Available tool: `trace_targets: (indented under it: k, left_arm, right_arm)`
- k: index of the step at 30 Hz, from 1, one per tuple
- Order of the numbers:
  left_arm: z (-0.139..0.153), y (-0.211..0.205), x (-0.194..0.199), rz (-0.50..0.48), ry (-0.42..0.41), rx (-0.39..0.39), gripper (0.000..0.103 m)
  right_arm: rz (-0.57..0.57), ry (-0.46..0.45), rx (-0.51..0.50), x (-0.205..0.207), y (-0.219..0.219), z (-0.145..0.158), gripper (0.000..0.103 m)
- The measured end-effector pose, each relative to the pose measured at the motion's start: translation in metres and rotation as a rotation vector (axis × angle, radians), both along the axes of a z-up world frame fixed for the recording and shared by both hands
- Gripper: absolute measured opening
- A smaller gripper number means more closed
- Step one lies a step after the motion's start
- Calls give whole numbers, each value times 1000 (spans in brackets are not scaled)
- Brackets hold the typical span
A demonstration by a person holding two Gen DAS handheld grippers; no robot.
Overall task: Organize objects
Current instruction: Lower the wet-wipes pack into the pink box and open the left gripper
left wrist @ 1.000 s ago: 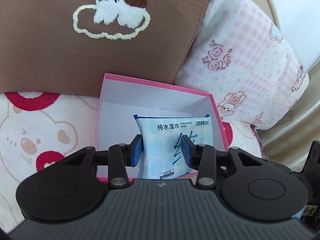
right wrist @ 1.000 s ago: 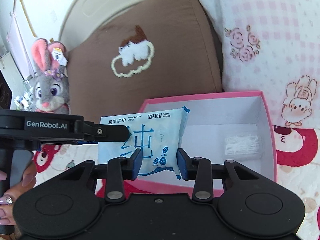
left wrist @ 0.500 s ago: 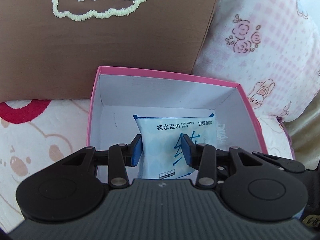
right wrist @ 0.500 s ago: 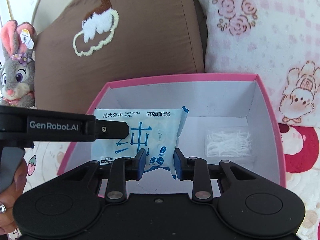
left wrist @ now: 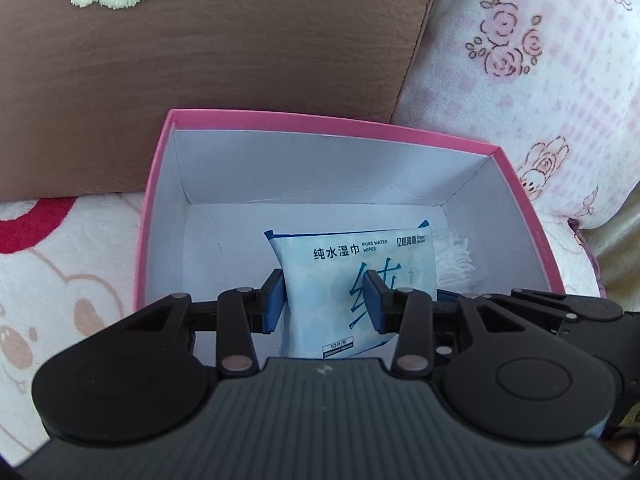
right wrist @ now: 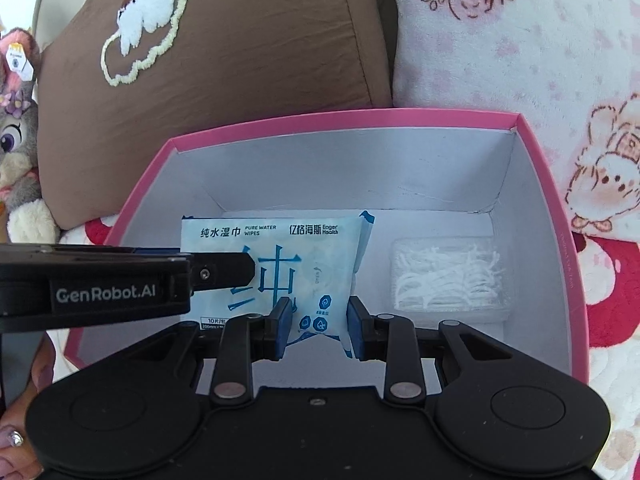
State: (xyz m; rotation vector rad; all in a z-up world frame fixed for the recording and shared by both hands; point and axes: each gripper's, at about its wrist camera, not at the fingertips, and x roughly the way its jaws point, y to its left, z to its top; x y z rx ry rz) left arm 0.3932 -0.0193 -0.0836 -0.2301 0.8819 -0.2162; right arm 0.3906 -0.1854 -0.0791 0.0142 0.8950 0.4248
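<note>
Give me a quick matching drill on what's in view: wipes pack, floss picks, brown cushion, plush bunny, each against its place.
Things:
1. wipes pack
2. floss picks
3. brown cushion
4. plush bunny

Places:
A. behind the pink box
B. held by both grippers inside the box
C. far left edge of the right wrist view
D. on the box floor, right side

Pairs: 1-B, 2-D, 3-A, 4-C

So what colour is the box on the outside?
The box is pink outside with a white inside, and this shows best in the right wrist view.
</note>
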Motion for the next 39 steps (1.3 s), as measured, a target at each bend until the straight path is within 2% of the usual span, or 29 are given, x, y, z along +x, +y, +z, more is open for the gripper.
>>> trace_targets:
  k: [4,8,16,28,34,39]
  left_arm:
    - [-4,-6,0,12,-22,33,41]
    - [-8,-6,3,12,-3,60,40]
    - [-17,-6,13,0,6,34,41]
    - [-26,-4,19,-5,-13,8,42]
    - [-23,-6,16,5,-55,45,51]
    - [-21,-6,16,7,-60,45,53]
  right_arm:
    - [23,-15,-40,3,4,-2,33]
    - [33,0,-49,11,7,-5,33]
    - [6,-2,-80,14,7,-11,31]
    - [-35,-4,-83,16,6,-18,21]
    - [-50,-7,-99,16,8,-20,11]
    - [-55,-24,-122,14,10,-20,10]
